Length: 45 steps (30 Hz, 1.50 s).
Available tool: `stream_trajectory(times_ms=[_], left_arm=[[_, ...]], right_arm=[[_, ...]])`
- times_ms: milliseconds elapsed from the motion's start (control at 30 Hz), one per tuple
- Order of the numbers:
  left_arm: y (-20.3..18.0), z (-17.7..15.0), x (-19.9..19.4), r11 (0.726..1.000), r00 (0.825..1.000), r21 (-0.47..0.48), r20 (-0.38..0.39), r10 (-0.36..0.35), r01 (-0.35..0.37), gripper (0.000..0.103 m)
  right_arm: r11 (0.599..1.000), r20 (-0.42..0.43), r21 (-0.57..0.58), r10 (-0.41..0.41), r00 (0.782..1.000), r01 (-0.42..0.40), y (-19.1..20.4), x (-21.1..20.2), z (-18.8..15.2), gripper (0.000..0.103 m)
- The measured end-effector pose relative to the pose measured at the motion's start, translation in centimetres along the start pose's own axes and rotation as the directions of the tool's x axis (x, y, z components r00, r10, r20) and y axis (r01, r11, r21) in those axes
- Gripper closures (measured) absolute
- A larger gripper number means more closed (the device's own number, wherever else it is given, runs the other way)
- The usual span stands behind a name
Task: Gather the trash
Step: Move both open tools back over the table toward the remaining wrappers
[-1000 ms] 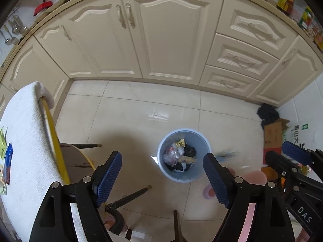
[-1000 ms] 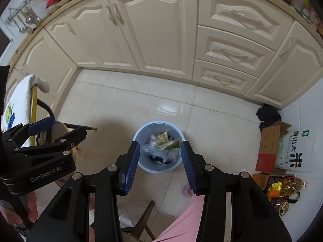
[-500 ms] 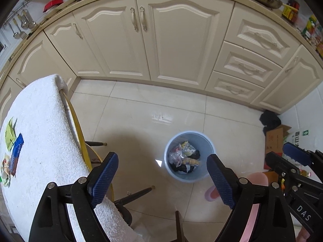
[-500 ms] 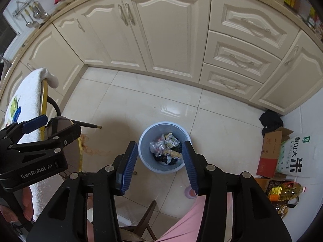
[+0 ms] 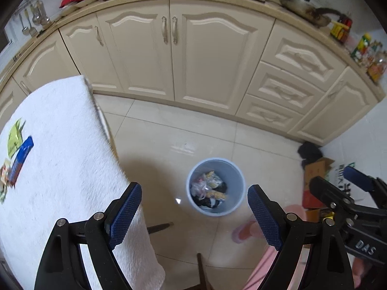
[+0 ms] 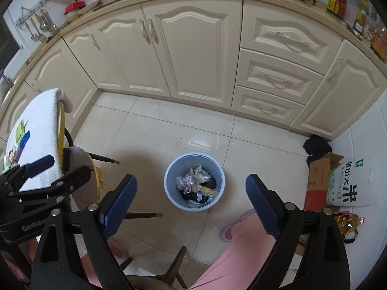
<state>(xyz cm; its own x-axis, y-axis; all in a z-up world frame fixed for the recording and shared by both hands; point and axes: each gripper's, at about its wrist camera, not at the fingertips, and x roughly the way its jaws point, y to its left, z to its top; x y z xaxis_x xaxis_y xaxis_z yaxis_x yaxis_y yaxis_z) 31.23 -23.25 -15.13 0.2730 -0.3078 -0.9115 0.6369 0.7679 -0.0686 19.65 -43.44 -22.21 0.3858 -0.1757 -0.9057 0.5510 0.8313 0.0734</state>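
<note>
A pale blue trash bin (image 5: 231,207) stands on the tiled floor, holding crumpled wrappers and bags (image 5: 210,190). My left gripper (image 5: 193,189) hangs high above it, open and empty. In the right wrist view the same bin (image 6: 173,197) and its trash (image 6: 196,186) sit between my right gripper's (image 6: 191,180) fingers, far below. Those jaws are opening wide with nothing in them. On the left, a table under a white cloth (image 5: 63,145) carries a green wrapper (image 5: 14,138) and a blue wrapper (image 5: 23,155) near its far left side.
Cream cabinets (image 6: 193,55) line the far side. A cardboard box (image 6: 316,181), a rice bag (image 6: 348,183), an oil bottle (image 6: 348,222) and a black cloth (image 6: 316,146) crowd the right corner. Dark chair legs (image 6: 142,215) and a person's pink trouser leg (image 6: 241,249) lie below the grippers.
My right gripper's jaws have spread from narrow to wide. Both views have pulled up and back from the bin. The left view has swung toward the cloth-covered table, showing more of it.
</note>
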Motion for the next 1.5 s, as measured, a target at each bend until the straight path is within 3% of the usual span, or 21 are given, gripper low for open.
stream_trajectory(times_ms=[167,333,767,1067,1267,1500], left_arm=[[2.2,-2.1,-3.1,0.999,0.998,-0.037,0.055,0.039,-0.037,0.016],[4.3,-5.6,-6.6,0.998,0.994,-0.058,0.107,0.034,-0.027,0.014],[9.4,-15.0,-16.1,0.962,0.96,-0.231,0.204,0.191,-0.142,0.012],[14.0,-19.6,-21.5,0.899,0.929,-0.382,0.208,0.307,-0.212,0.009],[17.9,-21.6,-23.0,0.853,0.919,-0.463,0.172,0.354,-0.241,0.009],[22.3,-21.1,-23.2,0.803,0.919,-0.538,0.123,0.374,-0.255,0.009]], right_arm=[[0.999,0.041,-0.032,-0.039,0.998,0.041,1.7,-1.6,-1.0,0.004],[0.996,0.082,-0.083,-0.027,0.996,0.034,4.0,-3.3,-2.1,0.003],[0.959,0.15,-0.278,0.091,0.984,-0.047,13.6,-7.0,-4.6,0.003],[0.9,0.116,-0.416,0.193,0.974,-0.129,21.2,-7.5,-6.1,0.003],[0.856,0.056,-0.483,0.239,0.969,-0.183,26.2,-6.6,-6.7,0.003],[0.816,-0.002,-0.537,0.251,0.968,-0.213,31.0,-4.9,-6.9,0.003]])
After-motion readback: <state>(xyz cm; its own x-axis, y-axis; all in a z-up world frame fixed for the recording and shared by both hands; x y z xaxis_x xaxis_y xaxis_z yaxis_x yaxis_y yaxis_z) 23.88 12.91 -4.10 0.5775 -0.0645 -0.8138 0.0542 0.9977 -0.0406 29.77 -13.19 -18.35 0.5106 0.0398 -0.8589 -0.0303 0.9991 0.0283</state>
